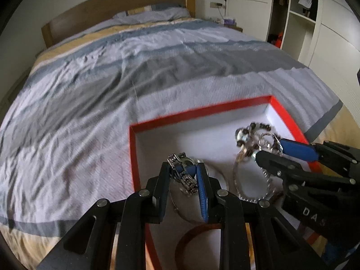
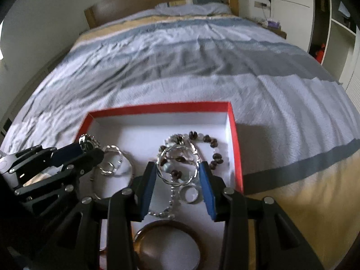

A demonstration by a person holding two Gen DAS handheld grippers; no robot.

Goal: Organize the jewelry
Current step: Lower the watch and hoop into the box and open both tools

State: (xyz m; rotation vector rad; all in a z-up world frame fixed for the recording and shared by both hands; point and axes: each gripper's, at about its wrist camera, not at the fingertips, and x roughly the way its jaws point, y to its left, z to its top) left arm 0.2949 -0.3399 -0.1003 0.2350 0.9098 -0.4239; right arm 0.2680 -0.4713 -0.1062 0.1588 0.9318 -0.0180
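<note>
**Both claws carrying jewelry over the red box**

The left claw point(image 1: 183, 173) pinches a silver metal watch point(image 1: 182, 171) between its blue pads, the band drooping below the jaws. The right claw point(image 2: 177, 173) closes on a tangle of jewelry: a twisted silver bangle point(image 2: 175, 164) caught up with a brown-and-white bead bracelet point(image 2: 211, 148) and a fine chain point(image 2: 172, 193). Whether the beads hang free or rest on the box floor I cannot tell.

Below both claws sits the shallow red box point(image 2: 234, 135) with its white lining, on the striped bedspread point(image 1: 112, 78) near the foot of the bed. Already lying inside are a brown wooden bangle point(image 2: 166, 227), a thin silver bracelet point(image 2: 112, 164) and a small ring point(image 2: 190, 194).

Judging by this, collecting is nearly done: nothing loose shows on the bedspread. What is left is to set down the watch and the tangle, which looks knotted and will likely need teasing apart.
</note>
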